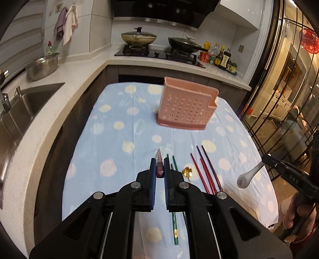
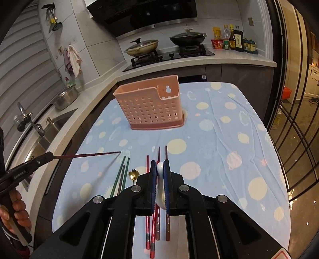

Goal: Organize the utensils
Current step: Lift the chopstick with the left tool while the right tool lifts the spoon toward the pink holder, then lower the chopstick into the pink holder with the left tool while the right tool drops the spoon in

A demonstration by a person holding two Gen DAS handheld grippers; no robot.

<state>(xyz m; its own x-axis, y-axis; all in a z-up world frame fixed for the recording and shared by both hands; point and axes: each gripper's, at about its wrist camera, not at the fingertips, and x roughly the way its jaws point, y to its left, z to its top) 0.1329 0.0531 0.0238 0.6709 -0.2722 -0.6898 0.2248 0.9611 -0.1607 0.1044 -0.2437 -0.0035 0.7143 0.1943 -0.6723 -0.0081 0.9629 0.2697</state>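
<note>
- Pink caddy [image 1: 185,105] stands upright near table's [image 1: 111,139] far edge, open top ready.
- My left gripper [image 1: 160,169] pinches 1 dark-red chopstick [image 2: 87,155], lifted clear.
- My right gripper [image 2: 160,171] clamps white spoon [image 1: 247,177] by its handle for dropping in.

We stand in a home kitchen: at twelve o'clock a gas hob [image 1: 159,52] carries two lidded pans under an extractor hood [image 1: 163,10], sauce bottles [image 1: 221,56] stand at one o'clock, and a steel sink [image 1: 30,103] lies at nine o'clock.
</note>
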